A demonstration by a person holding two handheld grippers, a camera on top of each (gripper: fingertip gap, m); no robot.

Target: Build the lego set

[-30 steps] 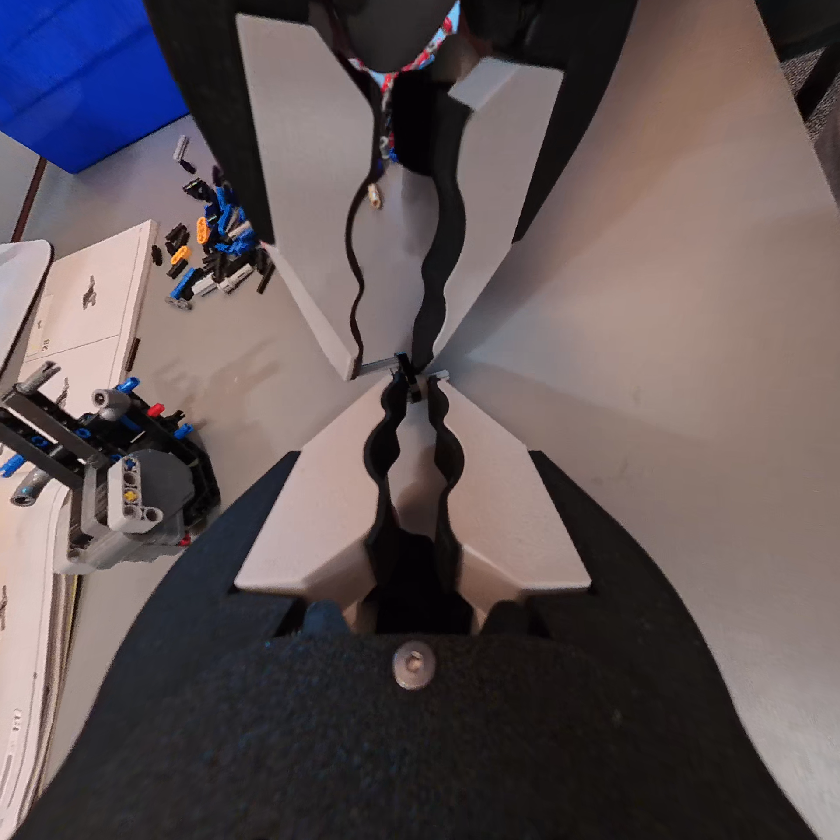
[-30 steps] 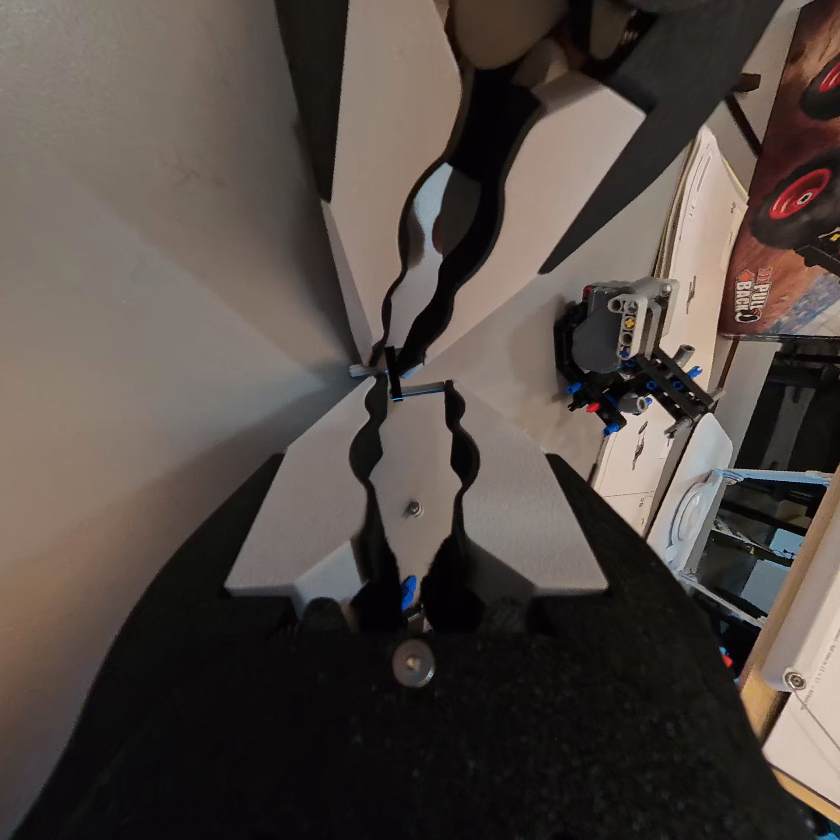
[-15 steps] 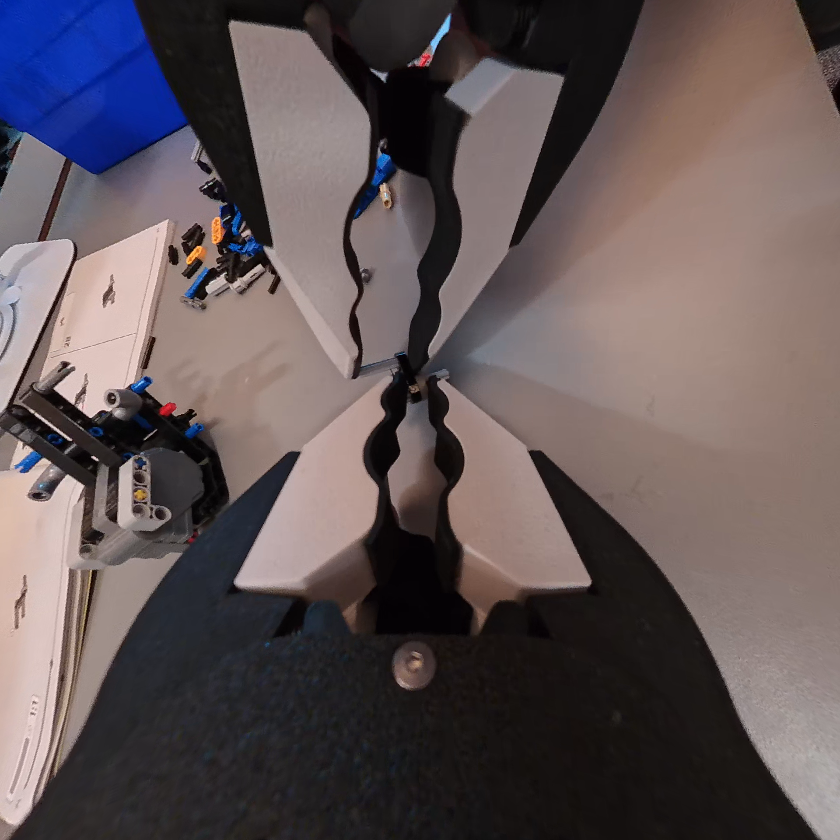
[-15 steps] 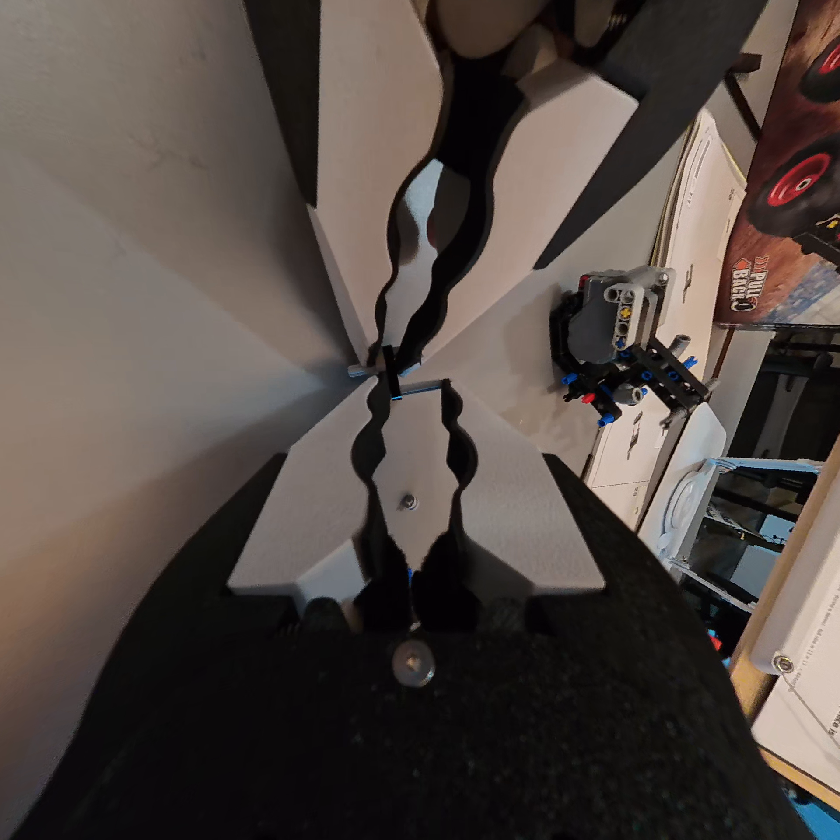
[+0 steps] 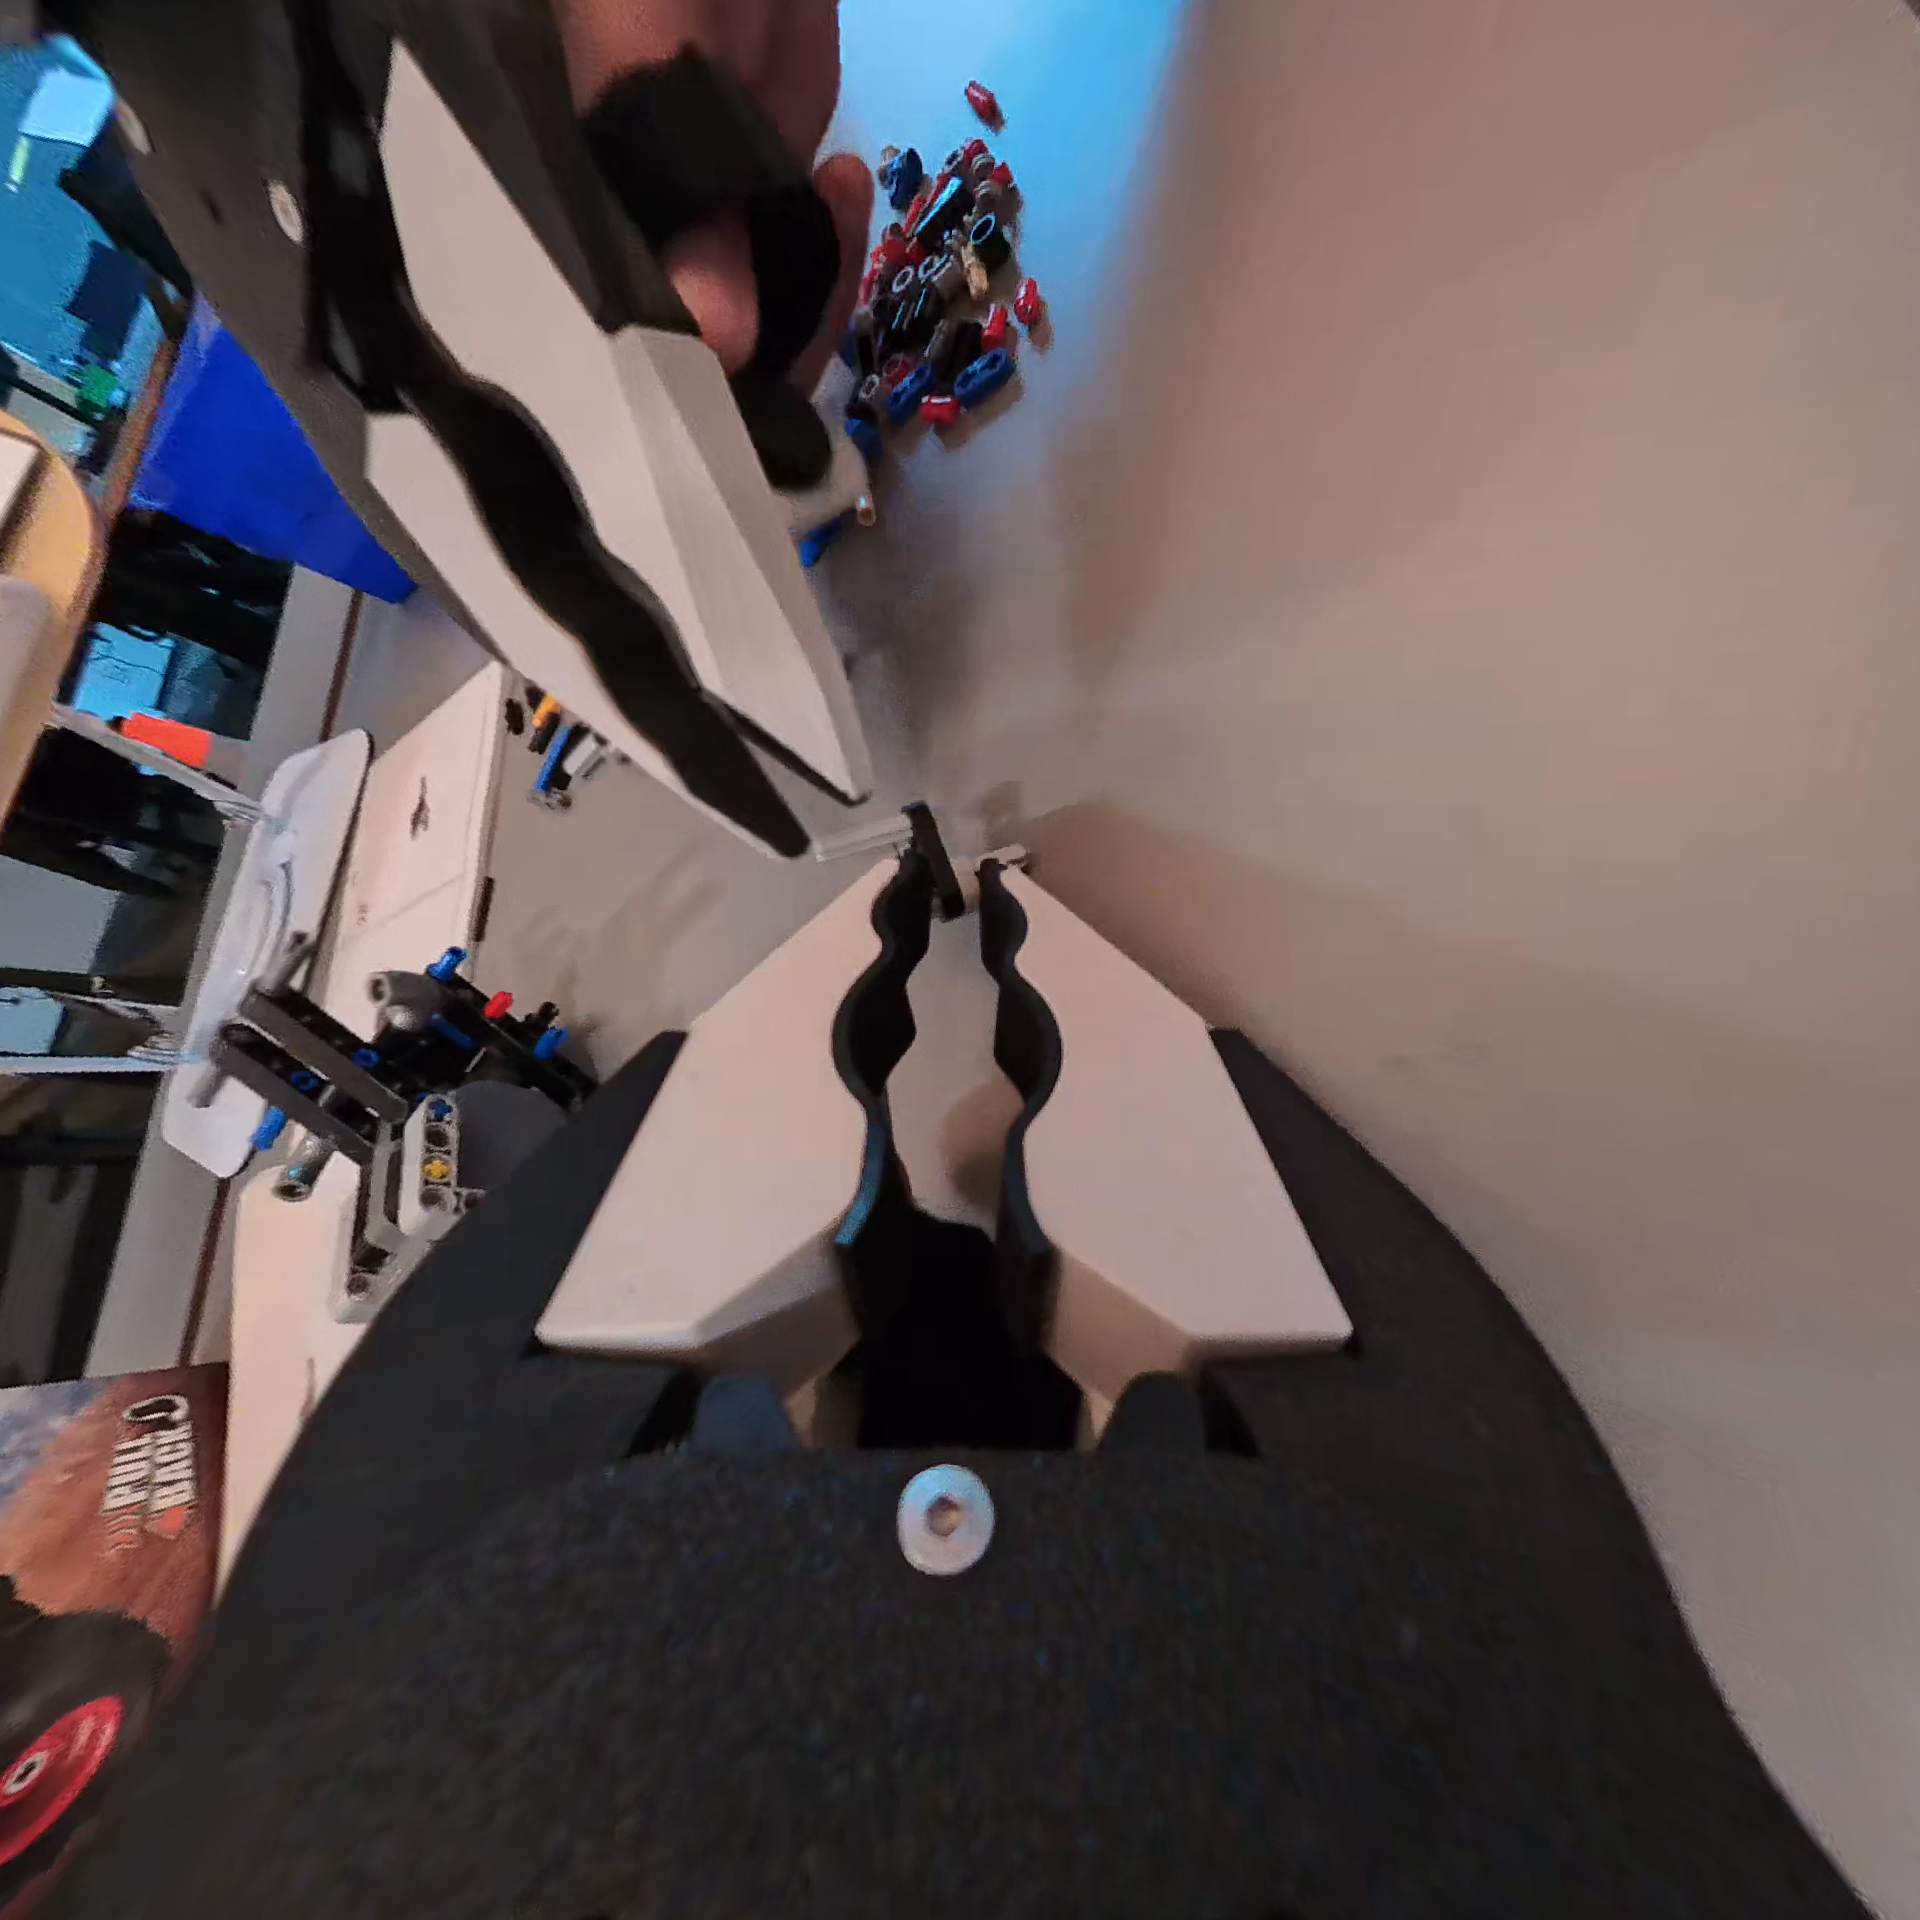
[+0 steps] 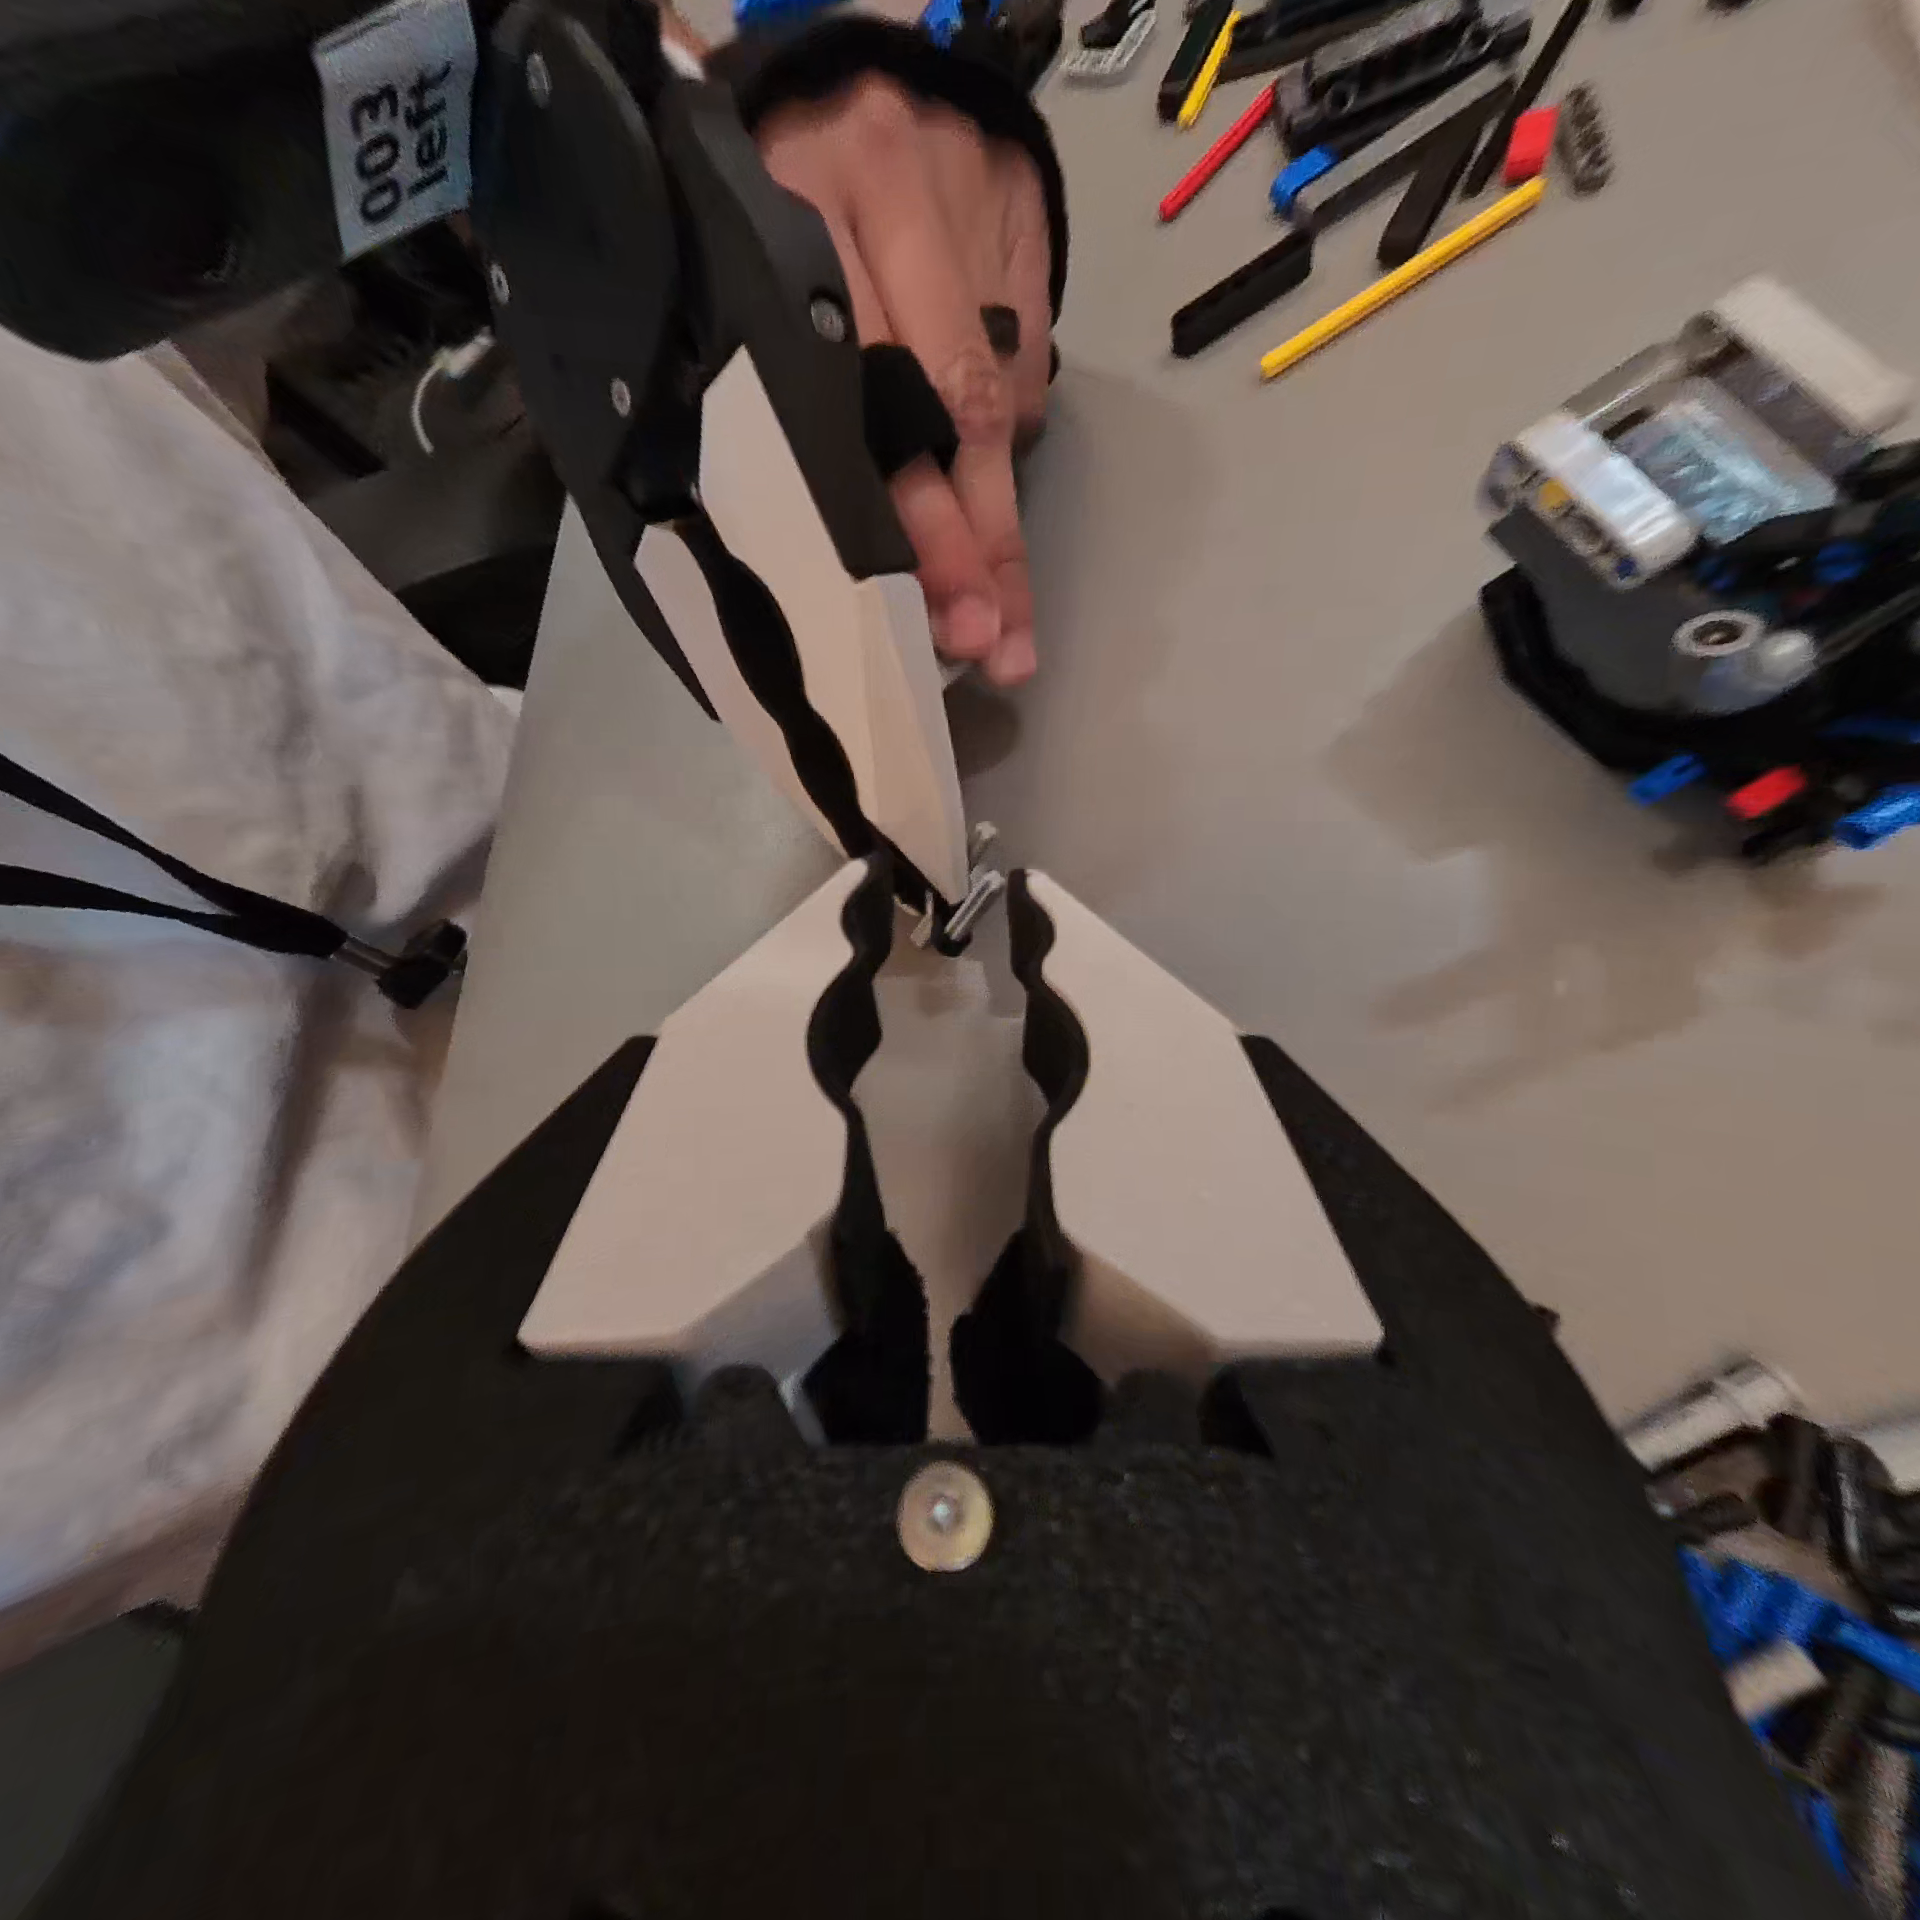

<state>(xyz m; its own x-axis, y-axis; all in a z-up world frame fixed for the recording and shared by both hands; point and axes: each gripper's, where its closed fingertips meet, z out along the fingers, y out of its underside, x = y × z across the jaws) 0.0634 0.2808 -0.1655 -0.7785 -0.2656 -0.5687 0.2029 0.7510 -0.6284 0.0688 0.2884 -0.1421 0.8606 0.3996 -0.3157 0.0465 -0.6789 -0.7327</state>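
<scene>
My left gripper [image 5: 945,873] is shut on a small black bush [image 5: 928,854] that sits on a short grey axle [image 5: 862,836], held above the table. My right gripper [image 6: 945,904] meets it tip to tip. Its jaws stand a little apart around the left fingertips and the axle [image 6: 977,902], and one axle end lies at its tip. In the left wrist view the right gripper [image 5: 821,826] comes in from the upper left. In the right wrist view the left gripper [image 6: 930,883] does the same. The partly built grey, black and blue model [image 5: 416,1091] [image 6: 1714,582] stands on the table.
A heap of small red, blue and black pieces [image 5: 945,281] lies far off. Long black beams and yellow and red rods [image 6: 1403,177] lie beyond the model. White booklets [image 5: 416,831], the set's box [image 5: 94,1558] and a blue bin [image 5: 249,468] are at the left. A person's white top [image 6: 208,935] is close by. Left and right tips are no more than a few centimetres apart.
Both grippers have swung round together, still tip to tip on the axle. The right one now comes in from the upper left. The right wrist view now faces the table and the person.
</scene>
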